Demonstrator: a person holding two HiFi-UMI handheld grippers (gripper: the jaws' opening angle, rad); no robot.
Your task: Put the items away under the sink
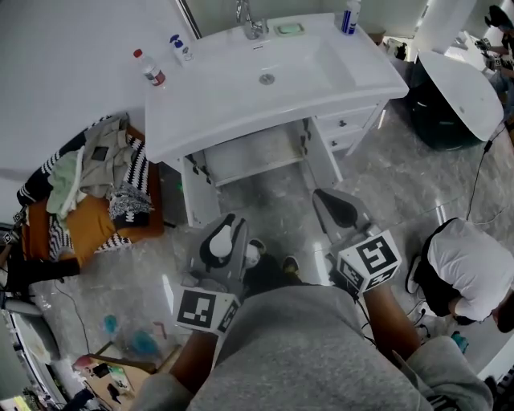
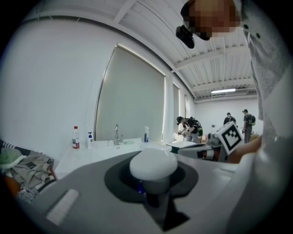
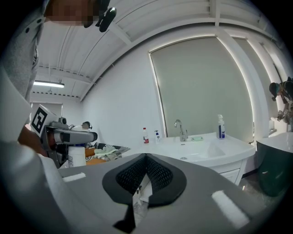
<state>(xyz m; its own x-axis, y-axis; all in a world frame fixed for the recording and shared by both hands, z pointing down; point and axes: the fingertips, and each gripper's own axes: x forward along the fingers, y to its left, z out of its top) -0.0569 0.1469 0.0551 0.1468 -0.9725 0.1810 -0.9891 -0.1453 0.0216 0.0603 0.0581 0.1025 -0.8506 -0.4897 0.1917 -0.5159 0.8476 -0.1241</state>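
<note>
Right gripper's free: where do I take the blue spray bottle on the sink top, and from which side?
Take the blue spray bottle round its straight body, below the white head, with the right gripper coming level from the front. It stands upright at the back rim, right of the faucet, so the front looks the open side.

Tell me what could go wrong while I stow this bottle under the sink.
The left gripper pinches the white bottle only near its cap, so it may swing or slip on the way down. The cupboard opening under the sink is low and framed by posts; the bottle could knock them.
</note>
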